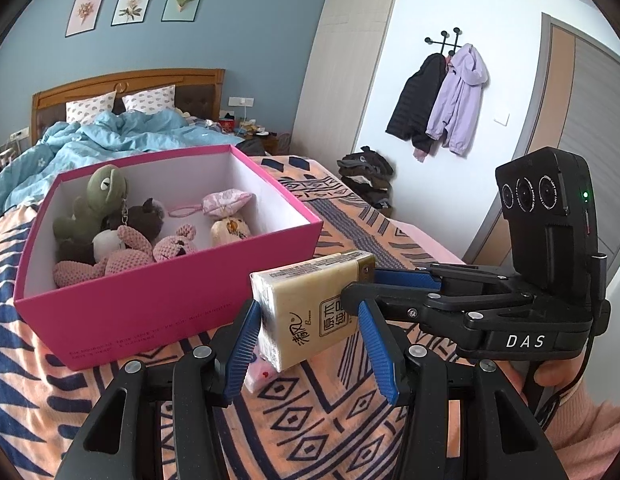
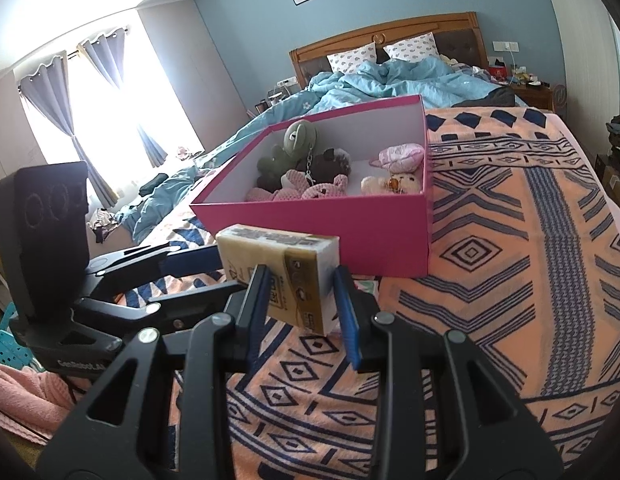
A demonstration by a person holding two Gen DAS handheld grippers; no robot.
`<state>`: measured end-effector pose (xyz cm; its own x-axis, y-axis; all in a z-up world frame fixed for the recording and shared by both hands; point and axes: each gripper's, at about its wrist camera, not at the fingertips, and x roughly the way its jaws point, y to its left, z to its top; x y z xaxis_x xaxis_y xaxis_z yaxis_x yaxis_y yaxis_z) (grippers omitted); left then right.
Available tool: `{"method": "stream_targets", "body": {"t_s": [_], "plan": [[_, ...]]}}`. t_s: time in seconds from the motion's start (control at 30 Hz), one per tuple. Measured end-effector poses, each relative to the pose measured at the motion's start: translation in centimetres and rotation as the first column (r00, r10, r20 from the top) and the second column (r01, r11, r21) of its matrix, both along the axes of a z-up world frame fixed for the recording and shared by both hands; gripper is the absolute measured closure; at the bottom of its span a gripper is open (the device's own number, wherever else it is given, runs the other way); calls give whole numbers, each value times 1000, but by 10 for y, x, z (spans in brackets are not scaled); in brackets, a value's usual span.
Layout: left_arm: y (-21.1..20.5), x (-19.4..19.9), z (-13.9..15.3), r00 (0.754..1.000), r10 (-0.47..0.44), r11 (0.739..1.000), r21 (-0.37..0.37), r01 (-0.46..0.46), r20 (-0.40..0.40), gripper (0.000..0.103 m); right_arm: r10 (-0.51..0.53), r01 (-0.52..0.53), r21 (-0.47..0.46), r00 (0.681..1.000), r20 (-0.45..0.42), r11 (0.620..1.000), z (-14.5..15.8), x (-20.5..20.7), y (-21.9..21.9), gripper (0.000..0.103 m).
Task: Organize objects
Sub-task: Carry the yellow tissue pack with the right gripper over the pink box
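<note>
A yellow tissue pack (image 1: 305, 312) hangs in the air above the patterned blanket, just in front of the pink box (image 1: 157, 308). My right gripper (image 2: 299, 300) is shut on the pack (image 2: 285, 272); in the left wrist view its fingers come in from the right and clamp the pack's far end. My left gripper (image 1: 310, 344) is open, with its blue pads (image 1: 245, 344) on either side of the pack's near end and a clear gap at the right pad. The box (image 2: 350, 232) holds several plush toys (image 1: 121, 236).
A small pink-and-white packet (image 1: 259, 374) lies on the blanket under the pack. The orange and navy blanket (image 2: 510, 264) stretches to the right of the box. A blue duvet (image 2: 390, 80) and pillows lie behind it. Folded clothes (image 1: 368, 178) sit by the far wall.
</note>
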<state>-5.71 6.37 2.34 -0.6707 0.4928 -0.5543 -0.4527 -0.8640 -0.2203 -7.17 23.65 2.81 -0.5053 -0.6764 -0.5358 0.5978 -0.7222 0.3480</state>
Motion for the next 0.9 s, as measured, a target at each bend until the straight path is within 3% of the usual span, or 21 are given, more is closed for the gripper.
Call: {"method": "stream_targets", "body": {"t_s": [0.9], "plan": [[1, -17, 15, 999, 4, 1000, 9, -4, -34, 52, -6, 6, 0, 999, -43, 1000, 18, -19, 3, 67]]}}
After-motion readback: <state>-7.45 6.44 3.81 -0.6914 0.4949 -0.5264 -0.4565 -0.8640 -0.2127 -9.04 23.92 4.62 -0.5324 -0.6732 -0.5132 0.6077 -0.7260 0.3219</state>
